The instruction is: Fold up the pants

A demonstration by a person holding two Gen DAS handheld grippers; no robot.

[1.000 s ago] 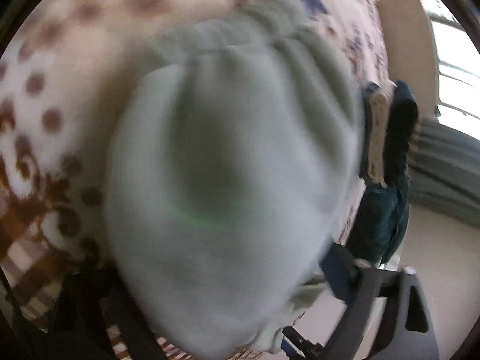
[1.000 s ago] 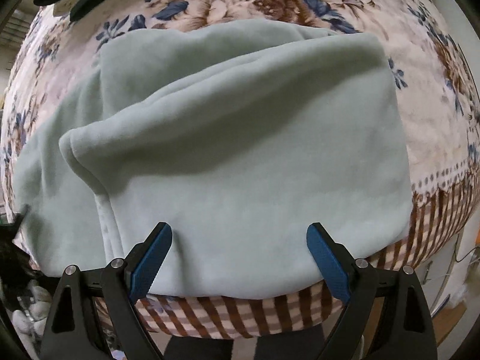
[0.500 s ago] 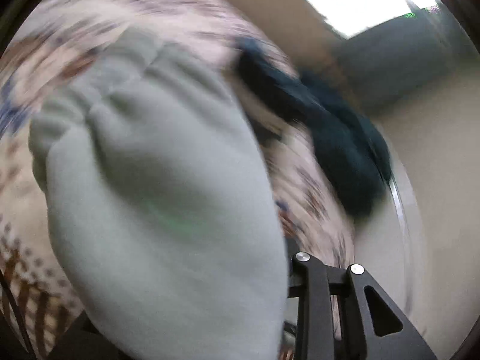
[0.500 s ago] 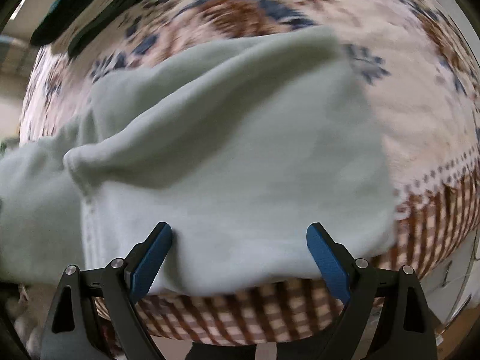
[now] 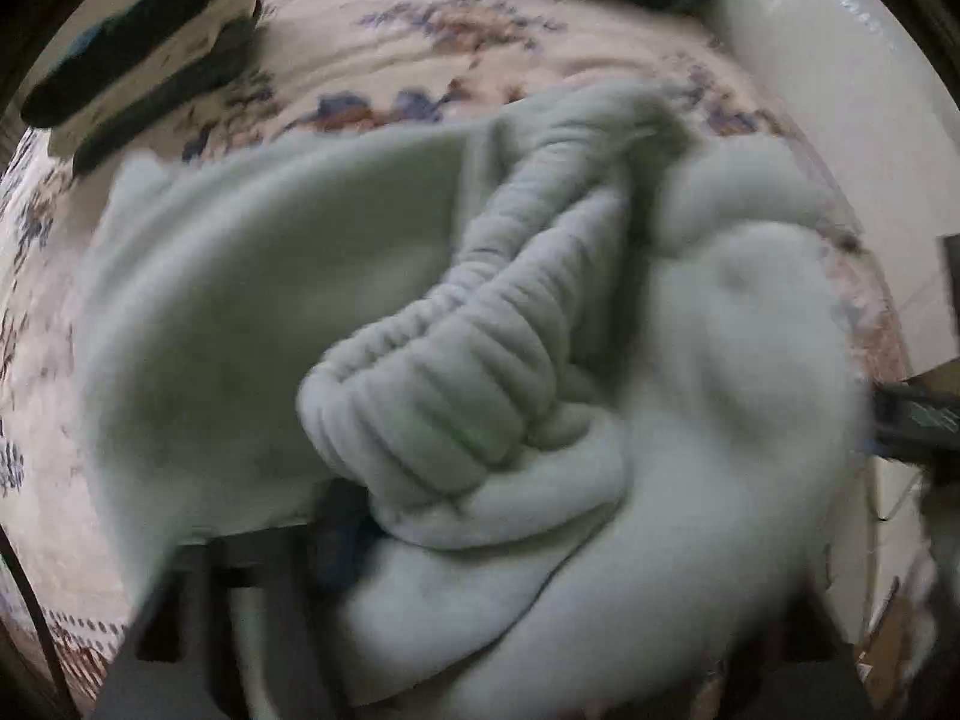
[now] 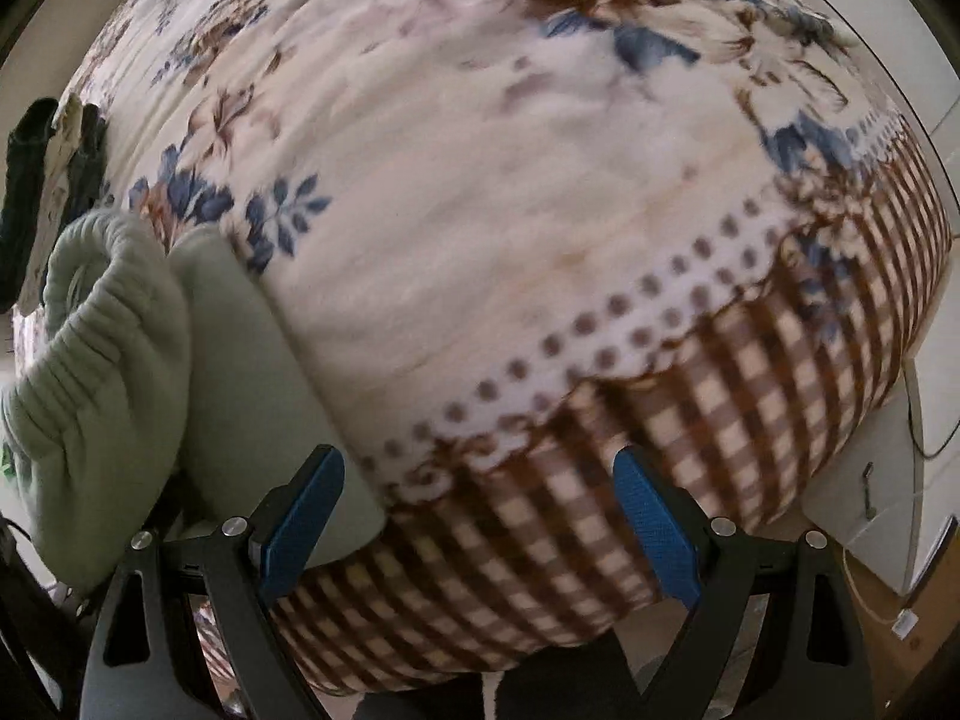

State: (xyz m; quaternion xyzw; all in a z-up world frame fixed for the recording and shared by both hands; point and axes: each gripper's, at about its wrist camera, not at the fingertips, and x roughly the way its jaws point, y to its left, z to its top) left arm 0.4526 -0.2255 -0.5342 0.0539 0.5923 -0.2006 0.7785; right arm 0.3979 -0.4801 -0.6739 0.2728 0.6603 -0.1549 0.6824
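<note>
The pale green fleece pants lie bunched at the near edge of the floral plush blanket, waistband toward the left gripper, the nearer tool; whether it grips is hidden. The right gripper, spread and empty, has swung off the pants, now at its left.

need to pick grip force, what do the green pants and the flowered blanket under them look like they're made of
The pants look like soft fleece knit: matte, fuzzy nap and a thick ribbed, gathered waistband. The blanket looks like plush printed fleece or flannel, with a faint sheen and a blurred floral and check print. Neither can be confirmed by sight alone.
</note>
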